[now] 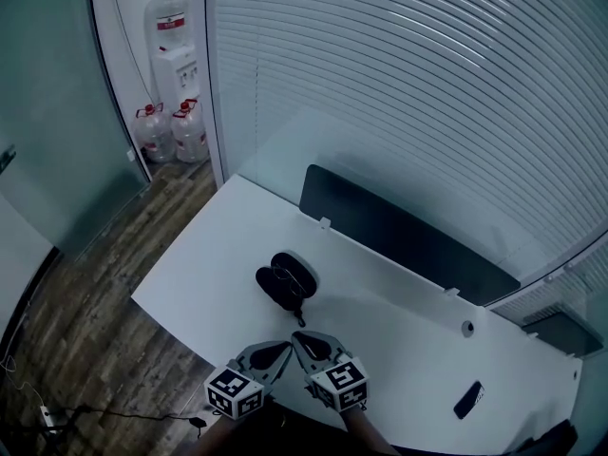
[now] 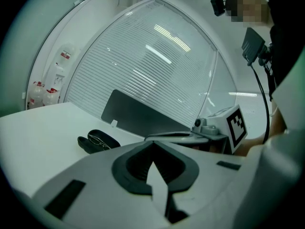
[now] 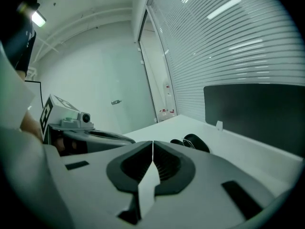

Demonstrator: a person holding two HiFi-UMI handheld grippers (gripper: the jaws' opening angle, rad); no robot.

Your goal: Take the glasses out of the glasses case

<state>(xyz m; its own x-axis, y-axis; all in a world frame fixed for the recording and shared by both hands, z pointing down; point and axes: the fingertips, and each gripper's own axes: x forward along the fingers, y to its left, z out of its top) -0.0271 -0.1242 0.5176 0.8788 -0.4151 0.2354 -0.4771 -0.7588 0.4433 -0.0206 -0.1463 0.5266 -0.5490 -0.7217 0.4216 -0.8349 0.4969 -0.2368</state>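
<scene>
Head view: print on water bottle point(image 1: 168, 17) unreadable; glasses case point(image 1: 287, 280) open

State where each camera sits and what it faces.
Head view: on the person's head, steeply down at white table, open glasses case; left gripper, right gripper at bottom.
Left gripper view: on left gripper, along its shut jaws toward the case; right gripper beside.
Right gripper view: on right gripper, along shut jaws; left gripper beside.
All share the case.

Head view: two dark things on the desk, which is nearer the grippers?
The open glasses case, straight ahead of the left gripper and right gripper, glasses inside. The other, a small flat black object, lies far off near the desk's right end.
</scene>
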